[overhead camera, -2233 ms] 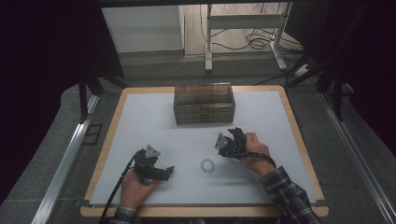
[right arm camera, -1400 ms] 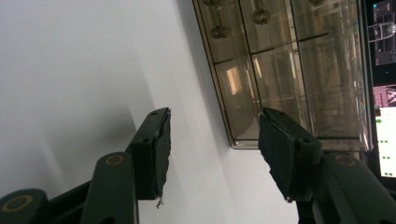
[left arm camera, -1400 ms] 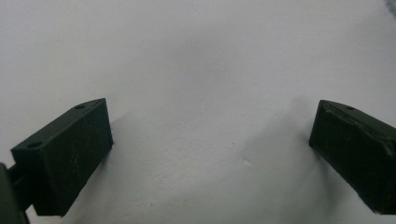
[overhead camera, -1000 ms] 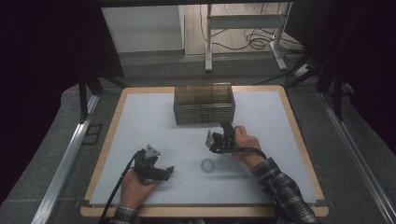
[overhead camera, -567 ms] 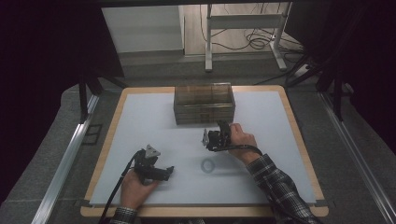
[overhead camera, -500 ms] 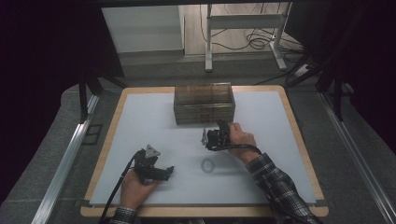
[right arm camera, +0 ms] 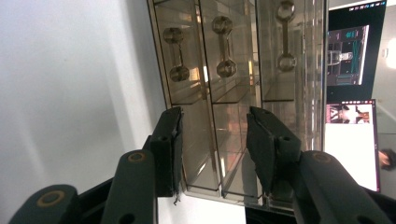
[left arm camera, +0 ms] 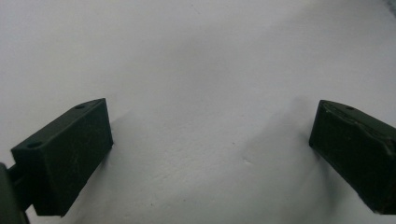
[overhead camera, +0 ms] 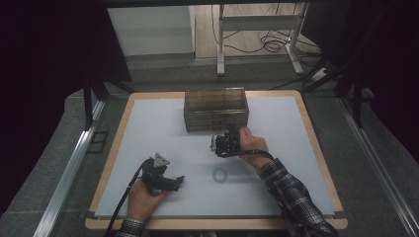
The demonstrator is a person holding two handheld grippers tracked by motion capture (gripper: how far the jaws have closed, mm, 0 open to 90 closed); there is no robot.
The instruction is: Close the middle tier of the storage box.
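Observation:
A smoky see-through drawer box (overhead camera: 216, 108) stands at the far middle of the white mat (overhead camera: 148, 128). My right gripper (overhead camera: 225, 138) hovers just in front of it, rolled on its side. In the right gripper view the drawer fronts (right arm camera: 233, 70) and their dumbbell-shaped handles (right arm camera: 223, 46) lie beyond my right gripper (right arm camera: 215, 114). Its jaws have just been closing, stand apart, and press on nothing. A small ring (overhead camera: 220, 174) lies flat on the mat nearer the person. My left gripper (overhead camera: 174, 181) rests low at the near left. In its own view my left gripper (left arm camera: 210, 121) is wide open over bare mat.
The mat sits on a wood-edged table (overhead camera: 316, 148). A metal rail (overhead camera: 69, 173) runs along the left side. A desk frame (overhead camera: 257, 34) and cables stand beyond the far edge. Lit screens (right arm camera: 350, 56) show behind the box.
The right gripper has moved from beside the ring up and left toward the drawer box. The left gripper and the ring have stayed put.

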